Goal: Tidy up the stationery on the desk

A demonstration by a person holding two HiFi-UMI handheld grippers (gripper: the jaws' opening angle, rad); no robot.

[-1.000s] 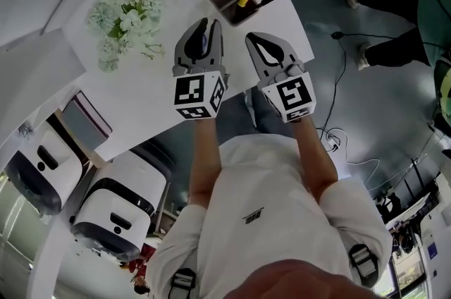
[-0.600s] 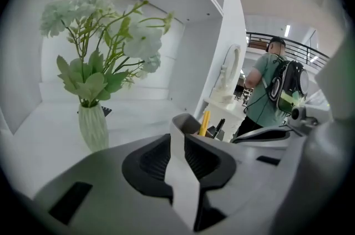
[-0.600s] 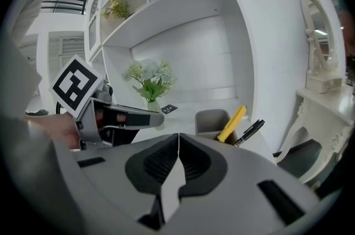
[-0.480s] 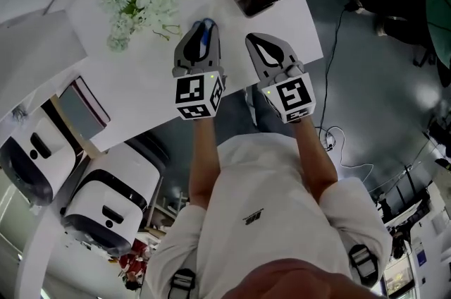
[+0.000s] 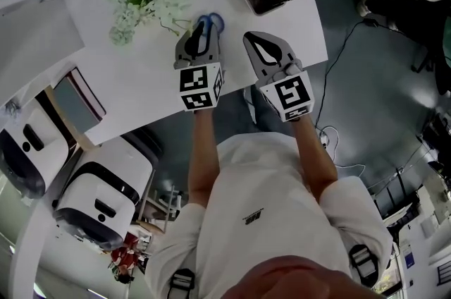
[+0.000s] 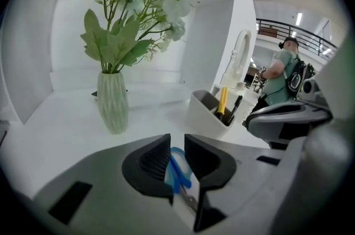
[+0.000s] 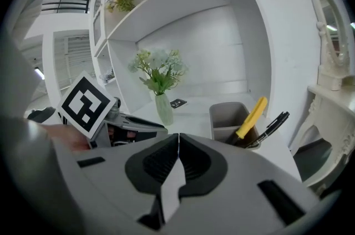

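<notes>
While the vase of pale flowers (image 6: 112, 101) stands ahead and left of the left gripper's (image 6: 177, 142) jaws on the white desk (image 6: 50, 128), those jaws are clamped narrow on blue-handled scissors (image 6: 178, 172). Handle loops sit between the pads, metal blade running back toward the camera. Ahead and right of these jaws: pen holder (image 6: 206, 111), with a yellow item (image 6: 222, 102) and a black pen (image 6: 236, 108) leaning inside. Right gripper (image 7: 178, 137): jaws pressed together, nothing between them; holder beyond them, slightly right.
</notes>
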